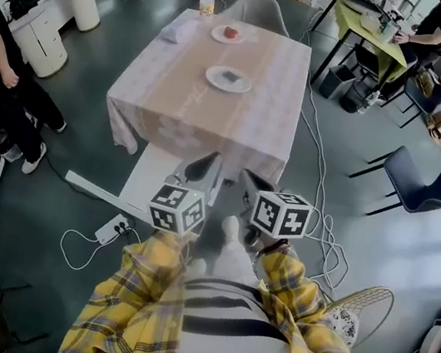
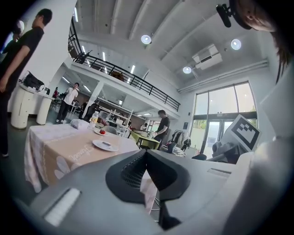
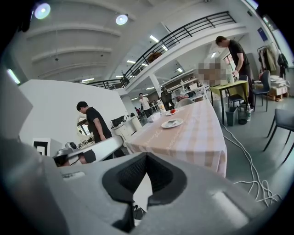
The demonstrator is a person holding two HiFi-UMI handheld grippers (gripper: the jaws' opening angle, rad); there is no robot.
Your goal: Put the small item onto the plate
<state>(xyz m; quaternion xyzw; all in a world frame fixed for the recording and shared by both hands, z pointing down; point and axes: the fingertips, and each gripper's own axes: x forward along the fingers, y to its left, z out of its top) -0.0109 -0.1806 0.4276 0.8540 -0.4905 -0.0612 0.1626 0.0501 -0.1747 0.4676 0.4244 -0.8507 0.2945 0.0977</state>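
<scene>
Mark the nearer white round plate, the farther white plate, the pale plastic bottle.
Nearer white round plate (image 1: 211,76): head view, left rim.
Farther white plate (image 1: 216,33): head view, left rim.
Pale plastic bottle (image 1: 207,4): head view, body.

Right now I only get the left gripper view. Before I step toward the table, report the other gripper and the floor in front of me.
Observer: The right gripper has its jaws together, with nothing between them.
Operator: Now the floor.
Observer: In the head view, a power strip lies on the floor to your left, short of the table.
Operator: Check my right side too.
Observer: A white cable runs along the floor beside the table's right edge.
</scene>
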